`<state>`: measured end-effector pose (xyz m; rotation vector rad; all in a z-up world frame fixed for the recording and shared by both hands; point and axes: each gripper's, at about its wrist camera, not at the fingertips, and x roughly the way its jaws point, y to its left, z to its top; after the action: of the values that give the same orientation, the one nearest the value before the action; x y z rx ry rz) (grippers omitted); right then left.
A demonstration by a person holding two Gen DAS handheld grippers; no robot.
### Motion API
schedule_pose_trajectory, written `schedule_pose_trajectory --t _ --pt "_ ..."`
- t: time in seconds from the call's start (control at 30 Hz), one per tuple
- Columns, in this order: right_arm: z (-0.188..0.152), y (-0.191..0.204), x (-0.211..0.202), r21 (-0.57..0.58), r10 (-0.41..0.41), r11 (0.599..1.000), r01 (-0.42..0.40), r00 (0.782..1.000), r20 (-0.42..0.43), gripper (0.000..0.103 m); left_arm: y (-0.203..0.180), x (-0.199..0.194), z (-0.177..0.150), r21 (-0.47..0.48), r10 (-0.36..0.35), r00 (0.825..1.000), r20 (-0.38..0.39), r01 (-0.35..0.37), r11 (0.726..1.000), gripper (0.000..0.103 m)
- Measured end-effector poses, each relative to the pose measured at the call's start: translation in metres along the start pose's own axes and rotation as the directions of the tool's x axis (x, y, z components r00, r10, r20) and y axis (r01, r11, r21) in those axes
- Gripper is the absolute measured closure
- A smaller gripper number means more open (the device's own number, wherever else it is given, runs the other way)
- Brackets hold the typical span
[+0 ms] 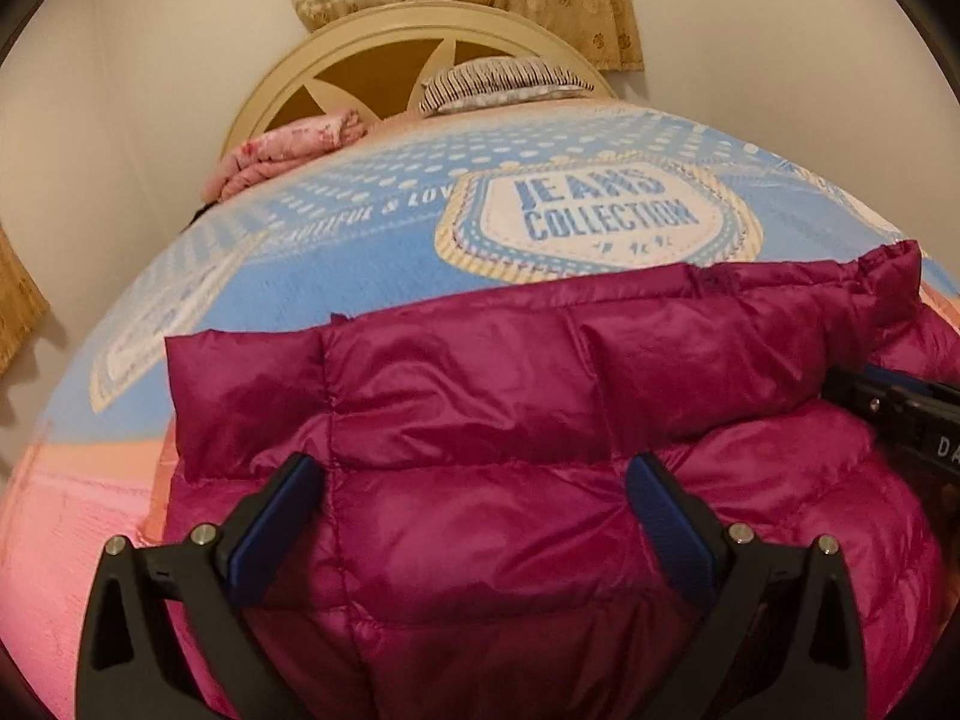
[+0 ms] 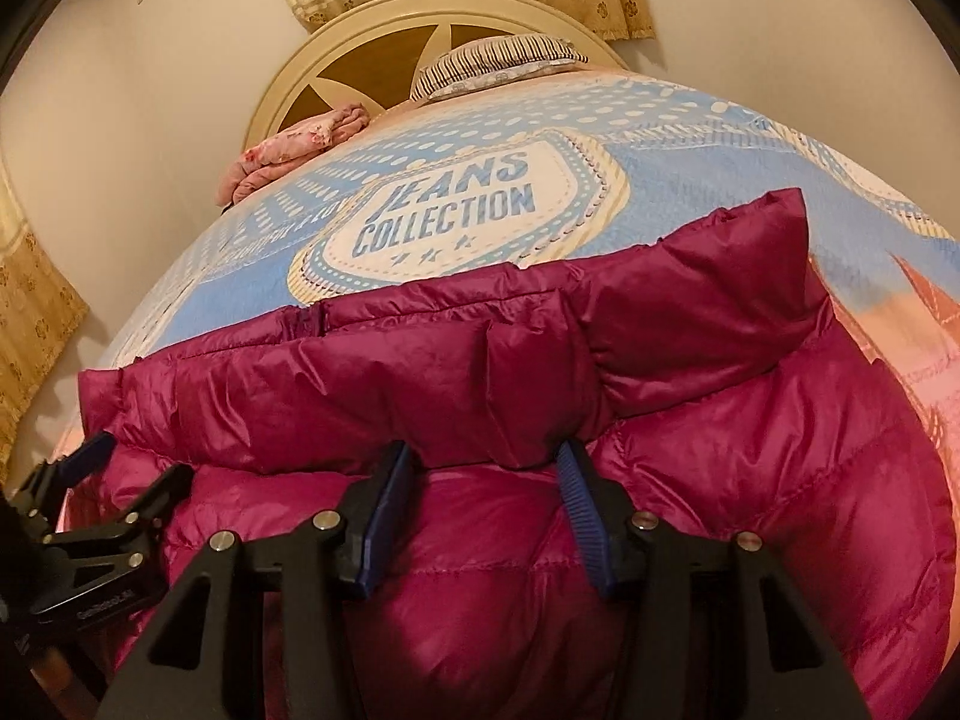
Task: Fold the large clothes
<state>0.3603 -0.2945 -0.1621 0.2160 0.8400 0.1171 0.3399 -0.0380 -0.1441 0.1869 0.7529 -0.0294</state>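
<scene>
gripping jacket (image 2: 480,396) fold — right fingers (image 2: 576,498) half-apart

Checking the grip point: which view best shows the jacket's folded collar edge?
The right wrist view: the magenta jacket collar edge sits between the right claw fingers. The left wrist view shows the same edge farther off.

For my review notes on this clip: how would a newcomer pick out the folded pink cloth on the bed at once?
Start at the round cream wooden headboard at the far end of the bed. Just below its left side, at the edge of the blue "JEANS COLLECTION" bedspread, lies the small folded pink floral cloth. It is pale and flowered, unlike the striped pillow to its right and the shiny magenta quilted puffer jacket nearer the camera.
</scene>
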Motion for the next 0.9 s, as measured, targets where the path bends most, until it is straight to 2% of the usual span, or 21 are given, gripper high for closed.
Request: schedule_pose_trajectory --t 0.23,0.47,0.9 --pt "0.000 0.001 0.006 -0.004 -0.015 1.000 0.015 1.000 -0.020 0.052 -0.004 0.013 -0.003 -0.006 0.003 0.999 -0.036 -0.004 1.000 0.000" --pt "-0.001 0.005 0.010 -0.024 -0.041 0.999 0.041 0.999 -0.031 0.052 0.004 0.025 -0.001 -0.052 -0.055 0.995 -0.086 0.051 0.997 0.000" --pt "-0.002 0.013 0.015 -0.070 -0.096 0.993 0.092 0.994 -0.047 0.050 0.001 0.029 -0.003 -0.054 -0.056 0.993 -0.107 0.050 0.997 0.000"
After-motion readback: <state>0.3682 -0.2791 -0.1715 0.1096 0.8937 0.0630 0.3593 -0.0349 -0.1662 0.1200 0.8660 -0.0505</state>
